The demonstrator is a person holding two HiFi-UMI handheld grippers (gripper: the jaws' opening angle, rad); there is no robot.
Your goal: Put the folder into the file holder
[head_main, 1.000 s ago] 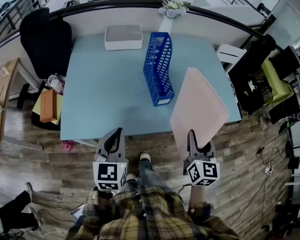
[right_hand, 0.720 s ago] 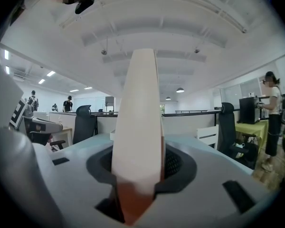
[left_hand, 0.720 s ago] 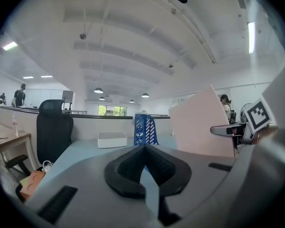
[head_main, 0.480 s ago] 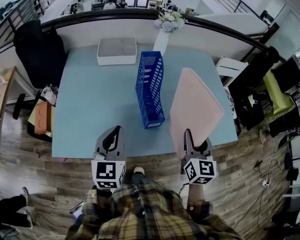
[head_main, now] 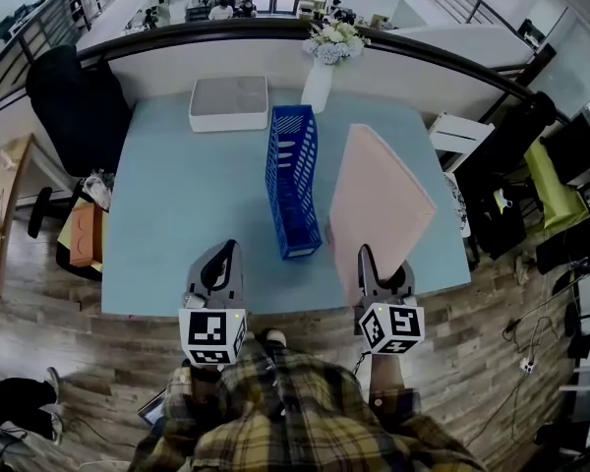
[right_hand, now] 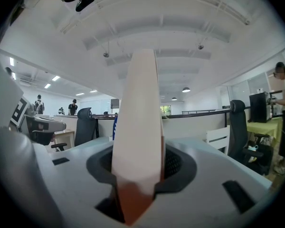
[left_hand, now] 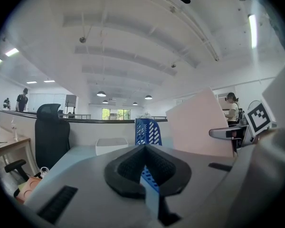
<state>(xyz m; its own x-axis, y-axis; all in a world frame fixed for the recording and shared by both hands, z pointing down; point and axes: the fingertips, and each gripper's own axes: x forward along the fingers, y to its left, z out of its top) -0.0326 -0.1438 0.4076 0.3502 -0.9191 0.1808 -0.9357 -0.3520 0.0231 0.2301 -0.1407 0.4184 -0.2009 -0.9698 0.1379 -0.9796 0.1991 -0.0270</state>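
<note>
The folder (head_main: 379,205) is pale pink, the file holder (head_main: 293,190) bright blue with slatted cutouts. The table (head_main: 192,214) is light blue, the shirt (head_main: 295,421) yellow-brown plaid, the chair (head_main: 74,91) plain black.

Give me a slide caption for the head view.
Right gripper holds a pink folder upright beside the blue file holder on a table.

One folder (head_main: 379,205), one file holder (head_main: 293,180), one white box (head_main: 229,103), one vase (head_main: 318,85)

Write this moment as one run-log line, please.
right gripper: shut on pink folder, upright, right of blue file holder | left gripper: shut, empty | status: folder not yet in holder
</note>
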